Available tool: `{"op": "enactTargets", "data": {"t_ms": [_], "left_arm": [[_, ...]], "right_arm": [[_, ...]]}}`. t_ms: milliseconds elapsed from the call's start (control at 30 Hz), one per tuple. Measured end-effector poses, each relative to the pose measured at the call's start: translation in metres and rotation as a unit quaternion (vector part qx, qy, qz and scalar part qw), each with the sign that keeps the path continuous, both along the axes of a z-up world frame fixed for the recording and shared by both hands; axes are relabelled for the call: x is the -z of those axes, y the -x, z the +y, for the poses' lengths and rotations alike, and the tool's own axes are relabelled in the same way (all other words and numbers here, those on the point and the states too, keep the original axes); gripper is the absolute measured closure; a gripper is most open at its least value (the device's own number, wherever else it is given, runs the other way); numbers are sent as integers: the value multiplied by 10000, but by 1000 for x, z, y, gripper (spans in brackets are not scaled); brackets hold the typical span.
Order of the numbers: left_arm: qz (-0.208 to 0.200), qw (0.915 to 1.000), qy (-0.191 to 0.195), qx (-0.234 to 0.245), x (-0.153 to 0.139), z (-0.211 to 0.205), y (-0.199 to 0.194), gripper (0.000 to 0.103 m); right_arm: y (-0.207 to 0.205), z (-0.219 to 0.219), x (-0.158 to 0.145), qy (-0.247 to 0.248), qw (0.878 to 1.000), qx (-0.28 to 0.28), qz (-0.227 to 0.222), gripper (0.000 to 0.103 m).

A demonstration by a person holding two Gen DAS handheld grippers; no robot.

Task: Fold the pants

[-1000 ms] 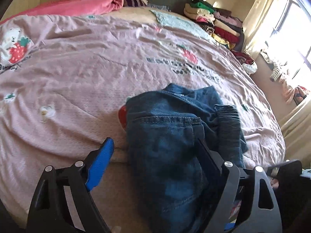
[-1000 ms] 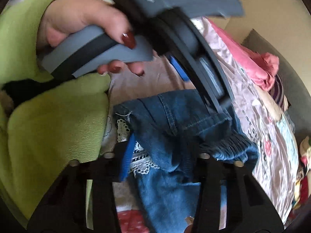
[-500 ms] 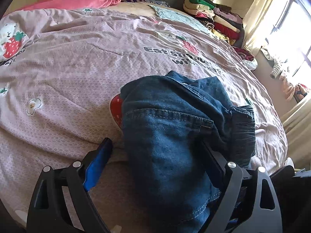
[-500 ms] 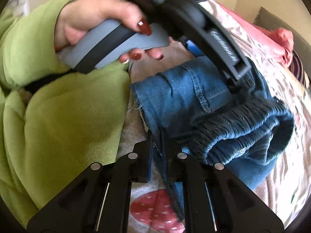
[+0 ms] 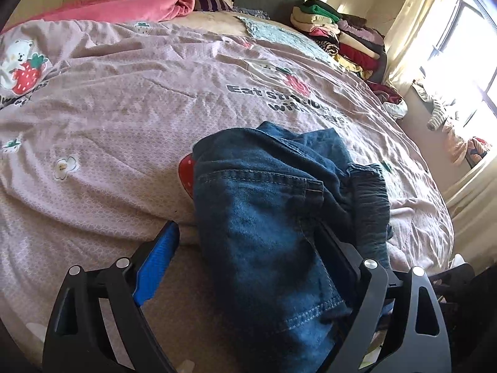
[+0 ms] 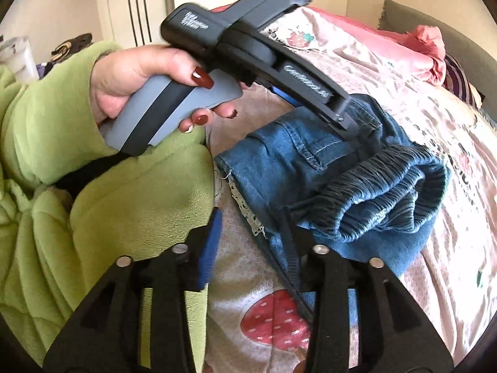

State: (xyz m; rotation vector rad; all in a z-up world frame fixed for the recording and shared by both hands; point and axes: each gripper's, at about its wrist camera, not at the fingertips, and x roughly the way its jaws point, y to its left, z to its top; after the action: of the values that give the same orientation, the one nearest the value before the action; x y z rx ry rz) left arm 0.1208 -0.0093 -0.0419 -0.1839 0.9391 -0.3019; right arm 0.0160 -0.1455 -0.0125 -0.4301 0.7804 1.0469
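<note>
Blue denim pants (image 5: 273, 214) lie bunched in a folded heap on the pink strawberry bedspread (image 5: 124, 118), near the bed's front edge. My left gripper (image 5: 245, 242) is open; the denim lies between and over its fingers, with the right finger under a fold. In the right wrist view the pants (image 6: 310, 168) show their elastic waistband (image 6: 388, 192) and a lace trim. My right gripper (image 6: 251, 233) is open at the pants' edge, its right finger against the denim. The left gripper's body (image 6: 264, 49) and the hand holding it are above the pants.
A pink blanket (image 5: 130, 6) lies at the head of the bed. A stack of folded clothes (image 5: 341, 37) sits at the far right corner. A bright window (image 5: 466, 46) is on the right. The person's green fleece sleeve (image 6: 93, 186) fills the left of the right wrist view.
My right gripper, shut on the pants' edge half a second ago, has opened. The pants have been carried further onto the bed and settled in a heap.
</note>
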Motion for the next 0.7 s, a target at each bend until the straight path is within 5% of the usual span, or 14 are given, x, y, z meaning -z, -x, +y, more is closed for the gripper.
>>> {"op": "enactTargets", "data": {"t_ms": [67,100,700], "left_arm": [[-21,10000,42,15,-2,1,2,14],[-28,10000,59,8,-3,2,3,4],[-351,9993,-102,-53,-30,1,26,4]], "right_arm": [[-3,-2,-1,-83,9999,78,84,65],[-4,-2,-2,-98,9999,106,92,64],[16,-3,-35,-410,9983,208,-367,39]]}}
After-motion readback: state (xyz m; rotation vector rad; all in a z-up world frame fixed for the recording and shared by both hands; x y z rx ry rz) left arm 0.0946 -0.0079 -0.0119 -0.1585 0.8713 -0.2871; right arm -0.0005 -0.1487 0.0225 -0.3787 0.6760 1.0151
